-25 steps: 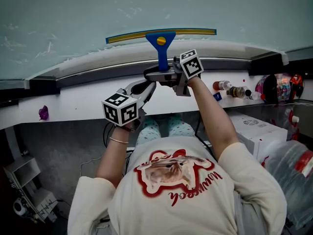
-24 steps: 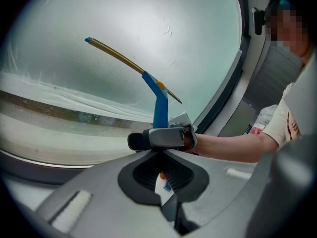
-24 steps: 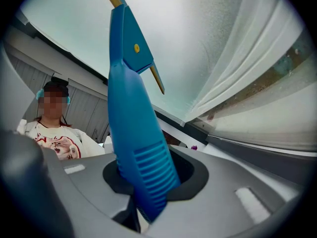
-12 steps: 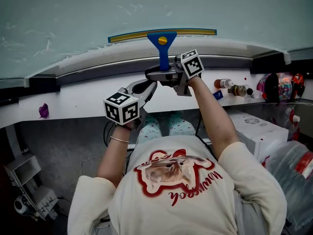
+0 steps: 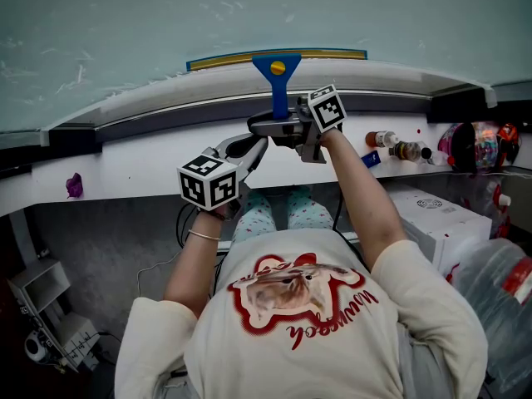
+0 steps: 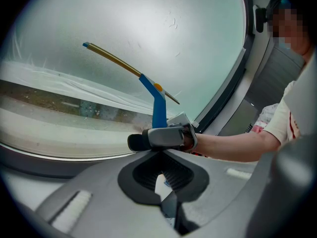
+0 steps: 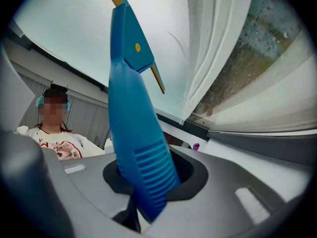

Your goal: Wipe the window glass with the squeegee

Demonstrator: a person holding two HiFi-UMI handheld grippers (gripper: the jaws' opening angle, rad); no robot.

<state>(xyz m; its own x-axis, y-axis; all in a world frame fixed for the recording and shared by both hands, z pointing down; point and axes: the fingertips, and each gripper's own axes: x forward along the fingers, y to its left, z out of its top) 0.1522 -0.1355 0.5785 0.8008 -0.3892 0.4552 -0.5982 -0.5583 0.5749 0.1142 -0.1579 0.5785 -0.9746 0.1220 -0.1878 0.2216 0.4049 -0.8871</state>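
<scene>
The squeegee has a blue handle and a long yellow-edged blade lying flat against the window glass just above the lower frame. My right gripper is shut on the bottom of the handle, which stands up between its jaws. In the left gripper view the squeegee rises from the right gripper. My left gripper sits just below and left of the right one, shut with nothing in it.
A white sill and dark frame rail run under the glass. Small bottles stand on the ledge at the right, and a purple object lies at the left. A white box sits lower right.
The squeegee blade has edged slightly up and to the right on the glass with the right gripper. The left gripper has shifted a little to the right.
</scene>
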